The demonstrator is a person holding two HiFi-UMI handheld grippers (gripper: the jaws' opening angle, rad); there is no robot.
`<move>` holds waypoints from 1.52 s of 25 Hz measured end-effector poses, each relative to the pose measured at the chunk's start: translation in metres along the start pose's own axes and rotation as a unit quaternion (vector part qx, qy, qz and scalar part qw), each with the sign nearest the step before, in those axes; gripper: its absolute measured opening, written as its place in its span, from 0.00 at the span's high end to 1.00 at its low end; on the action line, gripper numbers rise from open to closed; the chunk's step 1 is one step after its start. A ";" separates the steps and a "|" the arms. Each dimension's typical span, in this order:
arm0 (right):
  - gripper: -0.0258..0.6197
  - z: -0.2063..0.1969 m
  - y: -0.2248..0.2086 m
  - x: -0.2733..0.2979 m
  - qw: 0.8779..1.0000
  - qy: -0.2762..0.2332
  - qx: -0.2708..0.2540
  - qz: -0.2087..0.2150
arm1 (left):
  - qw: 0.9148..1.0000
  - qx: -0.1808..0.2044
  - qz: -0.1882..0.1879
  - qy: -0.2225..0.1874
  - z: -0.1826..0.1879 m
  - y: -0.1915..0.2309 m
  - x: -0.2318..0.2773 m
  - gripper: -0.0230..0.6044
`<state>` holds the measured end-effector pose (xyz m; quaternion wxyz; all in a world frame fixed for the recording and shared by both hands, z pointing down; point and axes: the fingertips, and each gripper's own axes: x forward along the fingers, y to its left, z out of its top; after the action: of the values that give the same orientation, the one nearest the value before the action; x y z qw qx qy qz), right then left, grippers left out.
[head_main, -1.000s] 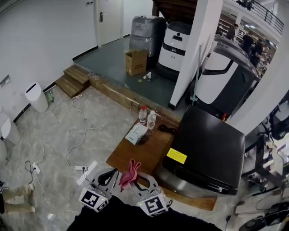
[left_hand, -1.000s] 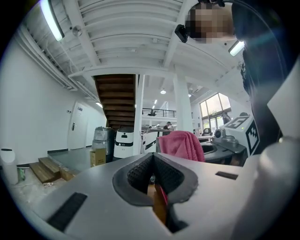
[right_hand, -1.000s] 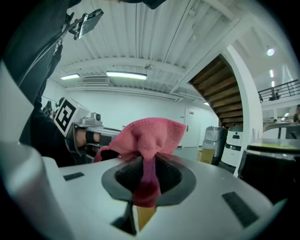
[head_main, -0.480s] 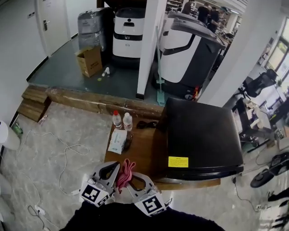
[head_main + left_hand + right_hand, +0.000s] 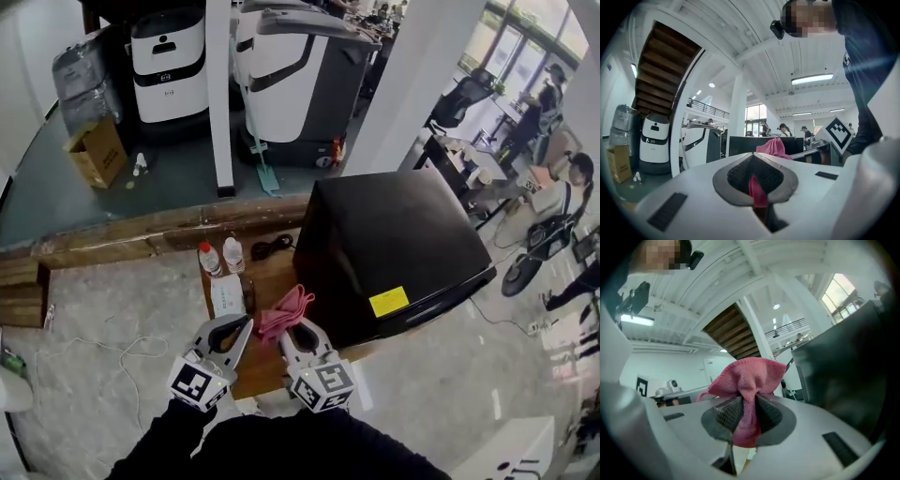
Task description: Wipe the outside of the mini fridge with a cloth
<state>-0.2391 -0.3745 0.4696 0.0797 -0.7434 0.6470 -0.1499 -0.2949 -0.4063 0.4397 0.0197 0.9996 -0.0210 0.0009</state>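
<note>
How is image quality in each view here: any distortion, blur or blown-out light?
Head view: sharp, the pillars lean with the wide lens, faint sheen on the mini fridge. Left gripper view: heavy fisheye with black corners, the near jaws soft, the ceiling light strip blown out. Right gripper view: the pink cloth crisp, the window overexposed.

Two capped bottles are stood at the wooden table's far left corner. A white packet is laid just nearer (print unreadable), and a black cord is seen along the far edge.
</note>
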 end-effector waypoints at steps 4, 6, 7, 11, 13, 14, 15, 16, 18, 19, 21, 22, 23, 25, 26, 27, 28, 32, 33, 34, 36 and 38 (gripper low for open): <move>0.85 0.011 -0.037 0.010 0.988 -0.056 0.126 -0.061 | 0.999 -0.006 -0.033 -0.004 0.001 0.008 0.015 0.96; 0.85 0.013 -0.057 0.012 0.974 -0.081 0.195 -0.084 | 0.999 -0.006 -0.047 -0.005 0.002 0.008 0.021 0.96; 0.85 0.014 -0.066 0.013 0.966 -0.094 0.223 -0.095 | 0.999 -0.006 -0.053 -0.005 0.003 0.007 0.024 0.96; 0.85 0.019 -0.097 0.020 0.933 -0.144 0.307 -0.125 | 0.997 0.001 -0.071 0.000 0.001 0.009 0.042 0.96; 0.85 0.018 -0.110 0.025 0.911 -0.165 0.353 -0.132 | 0.997 0.004 -0.078 0.005 -0.001 0.014 0.052 0.96; 0.85 0.016 -0.116 0.028 0.901 -0.174 0.374 -0.135 | 0.997 0.003 -0.080 0.006 -0.002 0.017 0.056 0.96; 0.85 0.013 -0.122 0.031 0.891 -0.182 0.393 -0.137 | 0.997 0.003 -0.082 0.006 -0.002 0.020 0.058 0.96; 0.85 0.011 -0.127 0.033 0.881 -0.191 0.409 -0.138 | 0.996 0.003 -0.084 0.005 -0.001 0.022 0.060 0.96; 0.85 0.008 -0.139 0.035 0.858 -0.215 0.444 -0.142 | 0.996 0.006 -0.086 0.006 0.001 0.023 0.065 0.96; 0.85 0.007 -0.146 0.034 0.844 -0.231 0.461 -0.146 | 0.996 0.007 -0.087 0.007 0.001 0.023 0.068 0.96; 0.85 0.003 -0.162 0.032 0.814 -0.268 0.492 -0.156 | 0.996 0.009 -0.090 0.011 -0.002 0.023 0.072 0.96; 0.85 0.001 -0.168 0.031 0.798 -0.287 0.504 -0.163 | 0.996 0.009 -0.092 0.014 -0.005 0.025 0.073 0.96; 0.85 -0.001 -0.173 0.030 0.784 -0.306 0.513 -0.169 | 0.995 0.010 -0.094 0.016 -0.006 0.027 0.073 0.96; 0.85 -0.002 -0.179 0.031 0.766 -0.333 0.521 -0.178 | 0.995 0.010 -0.097 0.021 -0.009 0.033 0.077 0.96; 0.85 -0.003 -0.181 0.032 0.761 -0.341 0.522 -0.180 | 0.995 0.009 -0.098 0.022 -0.009 0.035 0.079 0.96; 0.86 -0.003 -0.184 0.032 0.759 -0.345 0.521 -0.183 | 0.995 0.009 -0.100 0.023 -0.010 0.036 0.082 0.96; 0.85 -0.003 -0.186 0.031 0.759 -0.346 0.520 -0.184 | 0.994 0.009 -0.102 0.024 -0.012 0.036 0.085 0.96; 0.86 -0.009 -0.191 0.031 0.755 -0.355 0.521 -0.180 | 0.993 0.013 -0.112 0.029 -0.018 0.035 0.100 0.96; 0.86 -0.015 -0.192 0.031 0.753 -0.354 0.523 -0.185 | 0.993 0.013 -0.115 0.031 -0.020 0.035 0.104 0.96; 0.86 -0.023 -0.195 0.032 0.752 -0.351 0.524 -0.192 | 0.992 0.014 -0.117 0.033 -0.022 0.036 0.108 0.96; 0.86 -0.038 -0.201 0.032 0.752 -0.343 0.524 -0.205 | 0.992 0.017 -0.121 0.041 -0.030 0.034 0.118 0.96; 0.86 -0.052 -0.208 0.030 0.752 -0.338 0.524 -0.213 | 0.991 0.023 -0.125 0.049 -0.040 0.031 0.128 0.96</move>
<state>-0.0572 -0.3691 0.5871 0.6360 -0.7062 0.2228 -0.2172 -0.1682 -0.4407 0.4813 -0.0027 0.9933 0.1050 0.0483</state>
